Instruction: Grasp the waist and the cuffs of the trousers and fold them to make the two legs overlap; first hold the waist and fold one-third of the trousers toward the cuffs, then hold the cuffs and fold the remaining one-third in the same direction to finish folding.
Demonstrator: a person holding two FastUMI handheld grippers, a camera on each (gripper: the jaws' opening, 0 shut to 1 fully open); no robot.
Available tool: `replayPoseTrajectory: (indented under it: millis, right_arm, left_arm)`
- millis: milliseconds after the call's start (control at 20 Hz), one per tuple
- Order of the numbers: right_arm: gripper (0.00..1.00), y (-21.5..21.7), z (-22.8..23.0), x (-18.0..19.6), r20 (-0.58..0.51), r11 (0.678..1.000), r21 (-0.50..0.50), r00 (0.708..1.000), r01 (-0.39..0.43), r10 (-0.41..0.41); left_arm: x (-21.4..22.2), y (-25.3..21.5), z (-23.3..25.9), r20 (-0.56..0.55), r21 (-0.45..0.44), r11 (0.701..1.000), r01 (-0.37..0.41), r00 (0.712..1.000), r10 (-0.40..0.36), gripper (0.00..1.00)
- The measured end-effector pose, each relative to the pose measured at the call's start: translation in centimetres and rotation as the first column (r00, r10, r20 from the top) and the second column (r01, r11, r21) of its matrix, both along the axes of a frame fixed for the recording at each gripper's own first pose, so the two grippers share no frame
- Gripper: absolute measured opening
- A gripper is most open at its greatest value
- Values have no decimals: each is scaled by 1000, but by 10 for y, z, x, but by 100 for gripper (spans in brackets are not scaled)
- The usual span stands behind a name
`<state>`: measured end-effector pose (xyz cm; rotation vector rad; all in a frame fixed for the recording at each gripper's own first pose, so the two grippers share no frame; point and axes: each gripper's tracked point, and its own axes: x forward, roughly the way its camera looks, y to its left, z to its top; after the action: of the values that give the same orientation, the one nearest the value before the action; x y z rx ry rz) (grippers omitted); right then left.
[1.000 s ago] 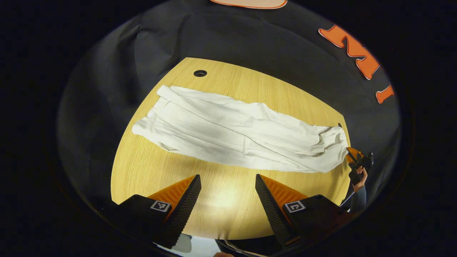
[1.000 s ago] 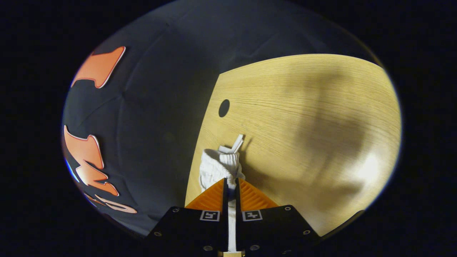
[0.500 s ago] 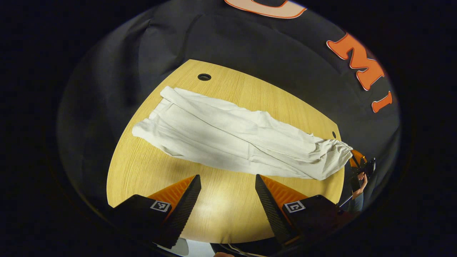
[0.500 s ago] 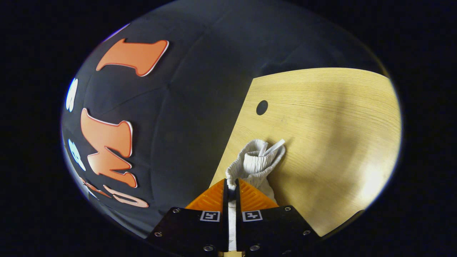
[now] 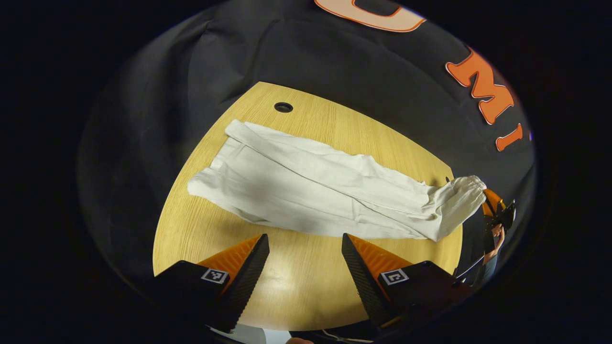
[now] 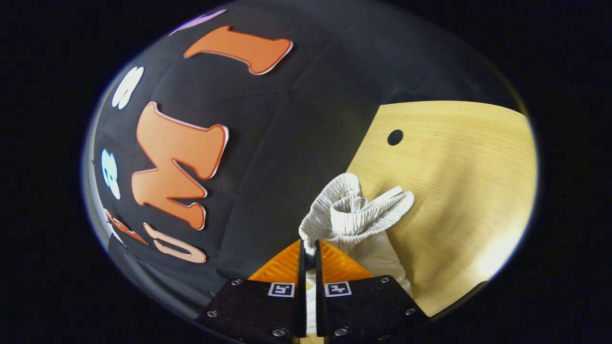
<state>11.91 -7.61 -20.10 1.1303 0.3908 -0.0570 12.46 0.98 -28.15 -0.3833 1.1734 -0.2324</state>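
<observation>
While the wooden table (image 5: 306, 286) bears most of the white trousers (image 5: 306, 191), laid lengthwise with legs overlapped, their elastic waist (image 6: 356, 210) is lifted off its edge. Right gripper (image 6: 309, 248) is clamped on that waistband, presumably to begin the first one-third fold. Left gripper (image 5: 305, 248) hovers spread wide, holding nothing.

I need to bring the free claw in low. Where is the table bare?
Bare wood lies between the trousers and the table's near edge, under the open left claw. A thin strip borders the cable hole. The waist end is crowded by the right claw.
</observation>
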Motion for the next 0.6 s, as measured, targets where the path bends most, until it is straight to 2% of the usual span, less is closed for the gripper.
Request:
replayPoseTrajectory:
  millis: [350, 600]
  right_arm:
    - [8, 93, 13, 4, 8, 990, -69, 993, -120, 121]
    - [8, 168, -15, 4, -85, 966, -101, 970, -237, 229]
  left_arm:
    - [0, 40, -18, -14, -24, 999, -24, 1000, 23, 98]
    - [-4, 57, -30, -39, -38, 998, -46, 998, 45, 100]
